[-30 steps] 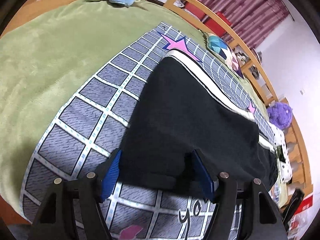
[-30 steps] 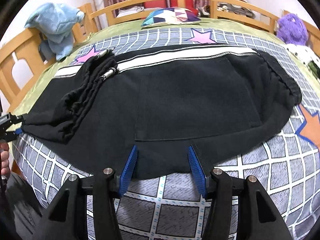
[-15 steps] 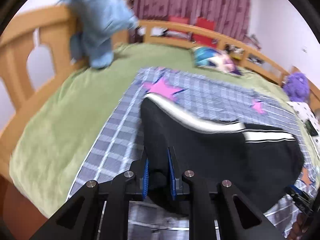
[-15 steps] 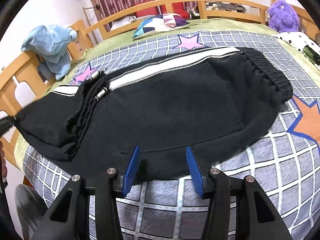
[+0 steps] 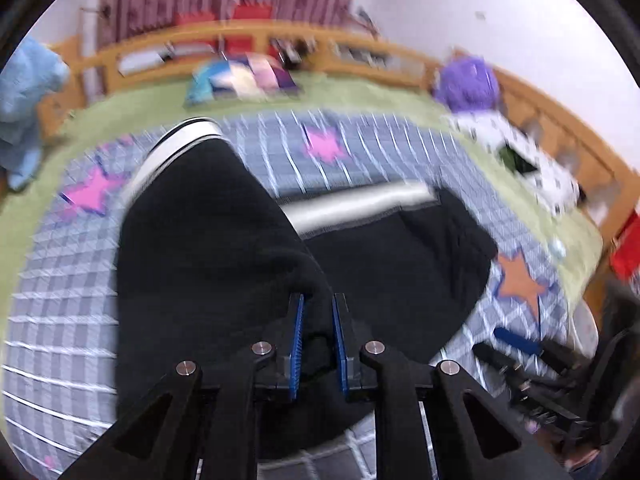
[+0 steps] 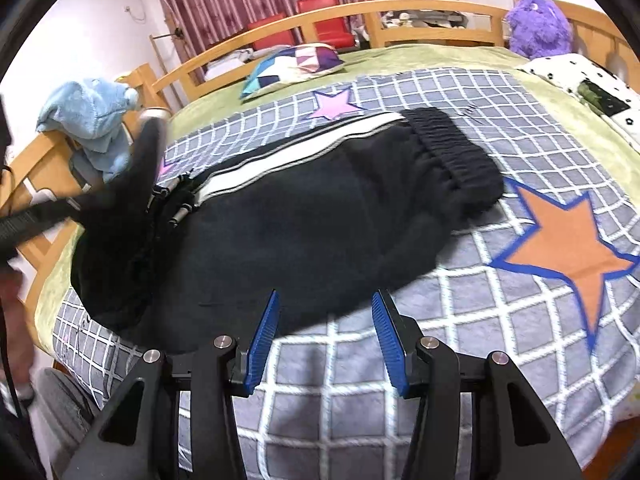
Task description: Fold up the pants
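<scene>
Black pants (image 5: 192,240) pinched in left hand-held gripper (image 5: 318,340), mid-fold; right hand-held gripper (image 6: 324,332) half-open, empty. Next: lay over waistband (image 6: 452,152).

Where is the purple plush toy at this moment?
In the right wrist view, the purple plush toy sits at the upper right, against the wooden bed rail, above the spotted white cloth.

Pants (image 6: 320,216) on quilt (image 6: 500,320)
</scene>
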Action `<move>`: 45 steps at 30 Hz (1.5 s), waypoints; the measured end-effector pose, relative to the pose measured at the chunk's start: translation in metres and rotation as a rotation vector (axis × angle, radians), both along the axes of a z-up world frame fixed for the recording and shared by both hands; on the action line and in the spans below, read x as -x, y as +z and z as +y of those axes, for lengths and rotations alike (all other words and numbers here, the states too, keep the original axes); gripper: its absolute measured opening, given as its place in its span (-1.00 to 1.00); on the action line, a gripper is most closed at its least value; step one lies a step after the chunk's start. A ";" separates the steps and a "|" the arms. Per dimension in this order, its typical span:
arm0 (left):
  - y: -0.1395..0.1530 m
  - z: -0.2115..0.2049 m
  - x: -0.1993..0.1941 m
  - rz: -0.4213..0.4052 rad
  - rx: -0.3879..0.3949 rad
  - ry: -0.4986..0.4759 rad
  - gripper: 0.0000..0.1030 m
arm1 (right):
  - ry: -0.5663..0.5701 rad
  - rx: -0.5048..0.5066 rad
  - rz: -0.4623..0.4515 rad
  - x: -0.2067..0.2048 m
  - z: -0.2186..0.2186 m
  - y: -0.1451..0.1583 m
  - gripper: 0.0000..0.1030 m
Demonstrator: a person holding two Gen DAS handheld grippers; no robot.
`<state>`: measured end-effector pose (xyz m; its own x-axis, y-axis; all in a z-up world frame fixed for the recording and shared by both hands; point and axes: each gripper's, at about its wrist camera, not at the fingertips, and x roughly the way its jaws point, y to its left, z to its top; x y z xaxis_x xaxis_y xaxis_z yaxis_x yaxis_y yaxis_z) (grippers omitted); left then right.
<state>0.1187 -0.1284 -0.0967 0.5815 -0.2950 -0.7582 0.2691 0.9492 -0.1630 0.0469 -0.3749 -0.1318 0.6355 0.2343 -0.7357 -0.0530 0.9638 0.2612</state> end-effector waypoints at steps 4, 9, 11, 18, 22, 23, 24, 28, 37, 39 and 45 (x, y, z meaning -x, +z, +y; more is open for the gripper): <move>-0.022 0.011 0.008 0.108 0.095 -0.034 -0.72 | 0.007 -0.008 0.001 0.006 0.005 -0.001 -0.05; -0.001 0.052 0.034 -0.007 0.031 0.009 -0.05 | 0.057 -0.068 0.012 -0.005 0.031 -0.003 -0.05; 0.000 0.074 0.039 -0.025 -0.001 0.055 -0.04 | 0.094 -0.110 0.006 -0.016 0.050 -0.003 -0.03; -0.023 0.150 0.044 0.082 0.078 0.184 -0.03 | 0.118 -0.356 0.069 -0.060 0.095 -0.022 0.05; -0.033 0.168 0.043 0.129 0.171 0.210 0.05 | 0.084 -0.446 0.145 -0.090 0.118 -0.037 -0.41; -0.034 0.169 0.042 0.134 0.170 0.214 0.05 | 0.089 -0.427 0.155 -0.095 0.124 -0.037 -0.55; -0.032 0.167 0.041 0.129 0.160 0.217 0.05 | 0.102 -0.384 0.151 -0.099 0.132 -0.035 -0.64; -0.028 0.158 0.039 0.113 0.128 0.209 0.05 | 0.151 -0.283 -0.036 -0.090 0.125 0.013 -0.69; -0.019 0.112 0.031 0.129 0.082 0.140 0.05 | 0.037 -0.060 -0.189 -0.096 0.019 0.072 -0.71; -0.015 0.095 0.029 0.122 0.075 0.113 0.05 | -0.015 -0.014 -0.196 -0.100 -0.014 0.071 -0.71; -0.017 0.047 0.019 0.130 0.050 0.026 0.05 | -0.147 0.060 -0.096 -0.111 -0.096 0.027 -0.70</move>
